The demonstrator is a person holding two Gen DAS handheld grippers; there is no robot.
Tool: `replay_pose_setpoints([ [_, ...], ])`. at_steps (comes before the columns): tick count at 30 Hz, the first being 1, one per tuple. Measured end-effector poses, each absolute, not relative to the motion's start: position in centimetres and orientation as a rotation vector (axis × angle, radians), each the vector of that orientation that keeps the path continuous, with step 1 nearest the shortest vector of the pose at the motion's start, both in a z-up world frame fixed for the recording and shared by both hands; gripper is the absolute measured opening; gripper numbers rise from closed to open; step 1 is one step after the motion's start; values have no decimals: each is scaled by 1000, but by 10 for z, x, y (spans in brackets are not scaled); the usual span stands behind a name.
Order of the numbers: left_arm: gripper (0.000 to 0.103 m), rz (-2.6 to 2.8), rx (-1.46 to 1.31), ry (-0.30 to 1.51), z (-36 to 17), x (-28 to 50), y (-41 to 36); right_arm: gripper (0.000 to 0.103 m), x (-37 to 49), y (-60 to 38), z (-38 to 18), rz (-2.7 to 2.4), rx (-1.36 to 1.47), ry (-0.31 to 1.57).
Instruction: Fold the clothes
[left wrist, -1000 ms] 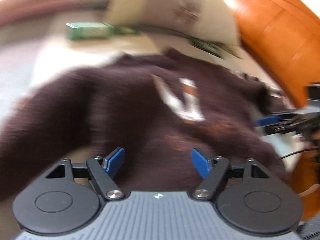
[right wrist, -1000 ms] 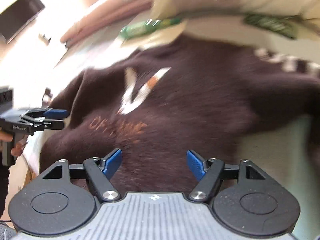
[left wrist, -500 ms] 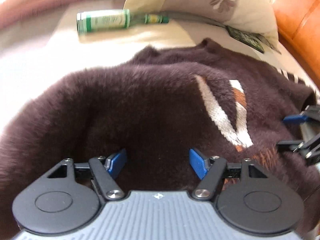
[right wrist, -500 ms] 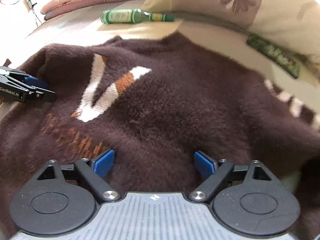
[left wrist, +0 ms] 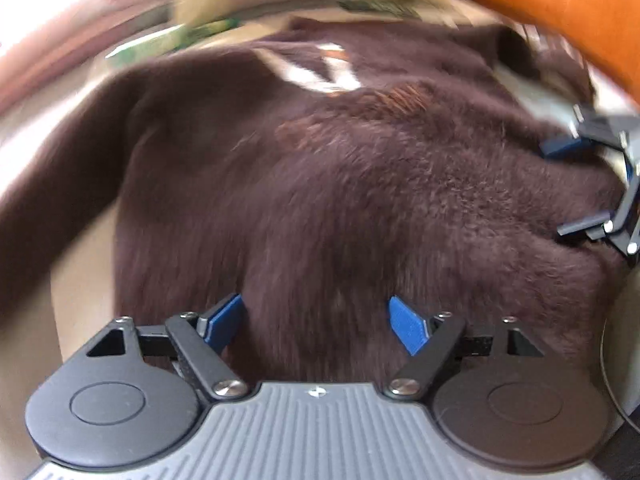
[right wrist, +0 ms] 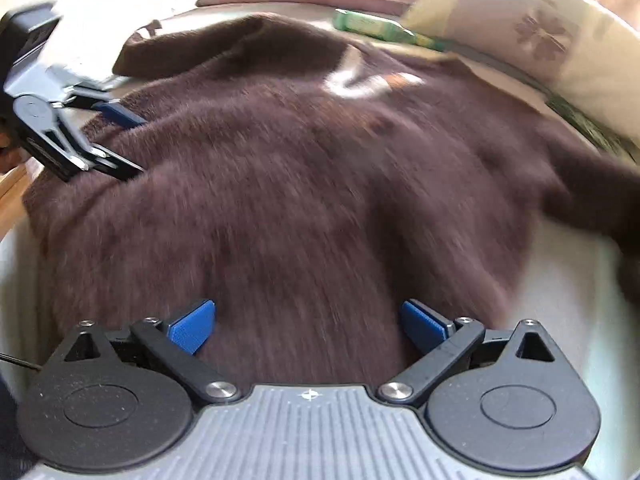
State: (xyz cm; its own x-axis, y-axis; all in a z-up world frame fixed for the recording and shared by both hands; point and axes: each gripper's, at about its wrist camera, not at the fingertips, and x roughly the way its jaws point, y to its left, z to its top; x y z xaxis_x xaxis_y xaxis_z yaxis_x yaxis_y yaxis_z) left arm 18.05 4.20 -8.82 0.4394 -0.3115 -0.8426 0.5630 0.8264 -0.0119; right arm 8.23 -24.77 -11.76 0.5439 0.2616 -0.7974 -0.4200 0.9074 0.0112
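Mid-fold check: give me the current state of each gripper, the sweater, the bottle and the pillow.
left gripper: jaws opening, over the sweater, pads not pressing on it.
right gripper: jaws opening wide, nothing gripped.
brown sweater: spread front up on the bed, not yet folded, sleeves out to the sides.
green bottle: lying on its side beyond the sweater.
flowered pillow: at the head of the bed.

Daylight bright, strongest beyond fingertips; far bedding washed out to near white. Motion blur heavy in both views: sweater (left wrist: 360,184) pile streaked, green bottle (right wrist: 372,26) smeared beyond fingers. Blue pads (right wrist: 192,326) close in stay sharp. Fisheye bends outer edges, corners dark. No hard shadows.
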Motion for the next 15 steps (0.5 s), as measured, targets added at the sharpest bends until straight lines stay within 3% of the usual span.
replay_pose_setpoints([
  [6, 85, -551, 354, 989, -82, 147, 62, 102, 63, -265, -104, 321, -161, 948],
  [10, 85, -536, 339, 904, -62, 164, 52, 102, 72, -237, -89, 376, -83, 856],
  [15, 85, -554, 364, 809, -57, 193, 14, 102, 96, -191, -113, 400, -119, 862],
])
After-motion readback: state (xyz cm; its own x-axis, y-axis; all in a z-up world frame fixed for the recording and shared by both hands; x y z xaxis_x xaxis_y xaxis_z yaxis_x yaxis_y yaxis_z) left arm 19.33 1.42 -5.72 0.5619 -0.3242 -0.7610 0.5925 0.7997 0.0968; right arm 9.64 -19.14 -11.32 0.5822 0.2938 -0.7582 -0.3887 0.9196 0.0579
